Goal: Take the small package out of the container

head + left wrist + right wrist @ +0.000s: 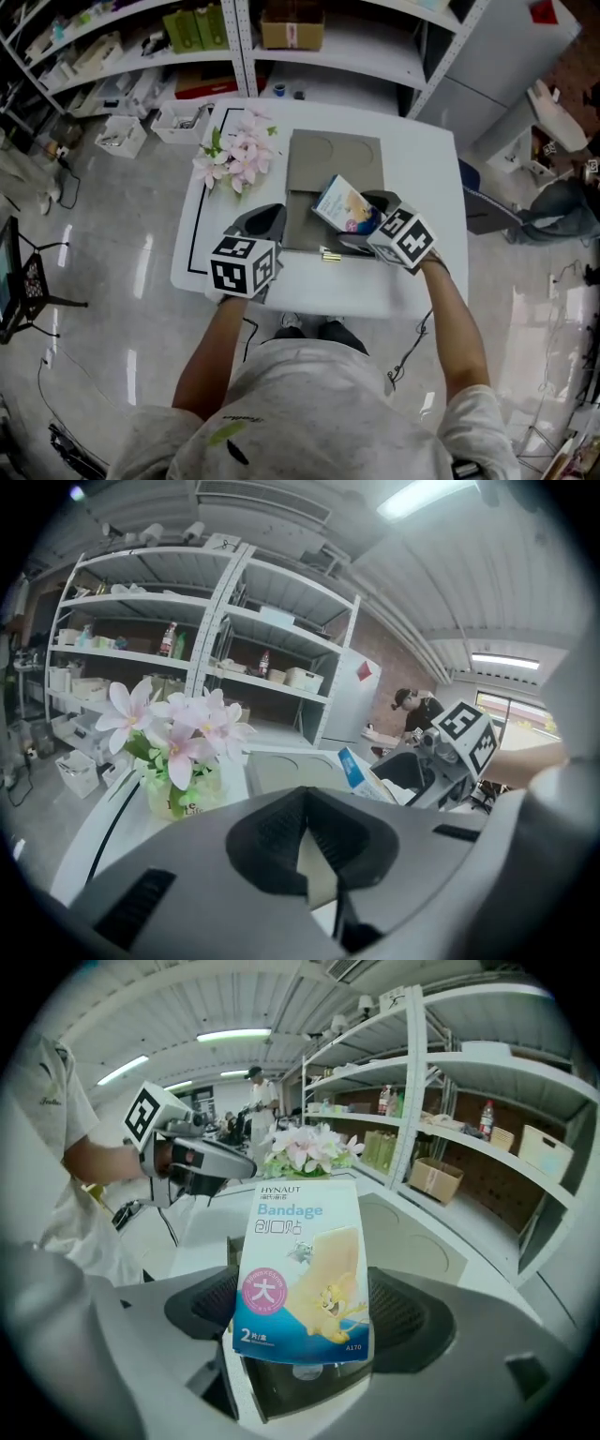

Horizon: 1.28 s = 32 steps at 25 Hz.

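In my right gripper view, the package (302,1274) at frame centre reads "HYNAUT" and "Bandage" at its top. Beneath that I see "创口贴", "大" in a pink circle, "2片/盒" lower left and "A170" lower right. In my left gripper view, the vase (178,803) at left shows print ending in "Life".

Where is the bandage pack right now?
Head view, right of centre: the bandage pack is clamped in the right gripper, at the near right corner of the grey box on the table.

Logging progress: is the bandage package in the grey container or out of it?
Out. The right gripper has its jaws shut on the bandage package, holding it tilted above the grey container.
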Each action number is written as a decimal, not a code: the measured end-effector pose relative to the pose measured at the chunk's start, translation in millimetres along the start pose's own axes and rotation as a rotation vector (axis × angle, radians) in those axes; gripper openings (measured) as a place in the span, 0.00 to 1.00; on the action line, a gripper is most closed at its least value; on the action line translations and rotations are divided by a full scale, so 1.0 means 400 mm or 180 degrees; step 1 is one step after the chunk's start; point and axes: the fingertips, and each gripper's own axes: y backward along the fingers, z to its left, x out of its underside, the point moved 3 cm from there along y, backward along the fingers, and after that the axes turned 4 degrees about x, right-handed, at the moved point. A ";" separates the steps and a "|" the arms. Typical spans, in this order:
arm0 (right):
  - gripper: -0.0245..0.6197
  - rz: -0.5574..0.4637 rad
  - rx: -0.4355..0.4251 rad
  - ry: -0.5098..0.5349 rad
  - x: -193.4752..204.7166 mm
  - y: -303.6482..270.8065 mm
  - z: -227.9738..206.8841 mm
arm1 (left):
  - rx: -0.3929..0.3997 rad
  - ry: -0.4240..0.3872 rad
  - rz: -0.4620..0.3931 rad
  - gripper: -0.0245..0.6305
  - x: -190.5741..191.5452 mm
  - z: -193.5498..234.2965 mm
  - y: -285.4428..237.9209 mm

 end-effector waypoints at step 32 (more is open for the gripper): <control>0.71 -0.2132 0.1111 -0.2005 0.086 0.408 0.128 | 0.0125 -0.0188 -0.0137 0.04 0.065 -0.251 0.131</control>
